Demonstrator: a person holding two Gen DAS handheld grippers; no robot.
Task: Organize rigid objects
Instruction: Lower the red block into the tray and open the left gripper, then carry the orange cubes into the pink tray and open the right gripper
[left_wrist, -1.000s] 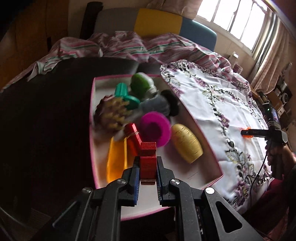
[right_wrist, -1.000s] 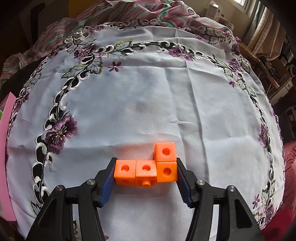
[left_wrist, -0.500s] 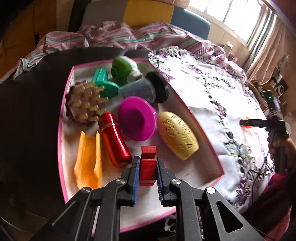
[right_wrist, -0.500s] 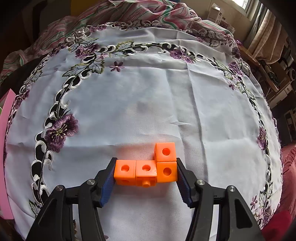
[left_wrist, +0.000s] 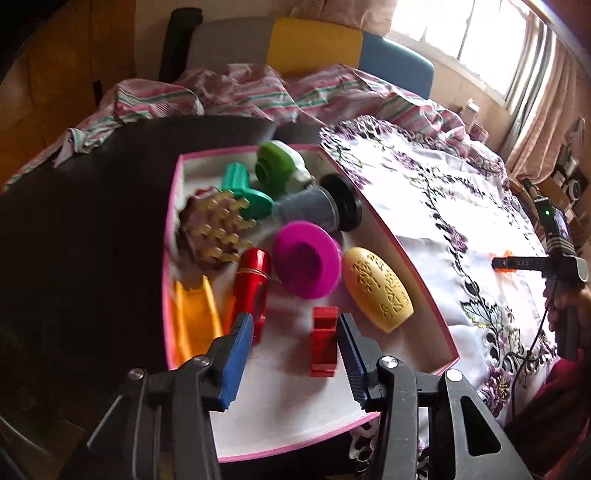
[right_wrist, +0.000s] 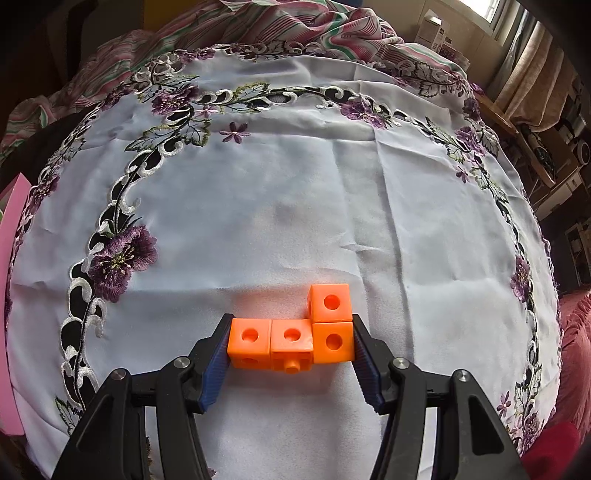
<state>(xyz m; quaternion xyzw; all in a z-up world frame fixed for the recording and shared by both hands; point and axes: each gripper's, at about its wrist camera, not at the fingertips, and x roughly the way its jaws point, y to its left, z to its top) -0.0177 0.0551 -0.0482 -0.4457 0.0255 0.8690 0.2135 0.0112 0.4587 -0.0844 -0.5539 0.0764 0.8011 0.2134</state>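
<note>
Two grippers: left gripper jaws just opening, red block between, red cylinder beside; right gripper clamps orange blocks.

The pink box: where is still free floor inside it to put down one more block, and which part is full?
Free: the white floor of the pink box at its near end, around the red block, between the orange scoop and the yellow oval piece. Crowded: the far half, from the red tube and magenta cup back to the green pieces.

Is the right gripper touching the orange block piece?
Touching. The right wrist view shows the right gripper with both pads pressed against the ends of the orange block piece.
</note>
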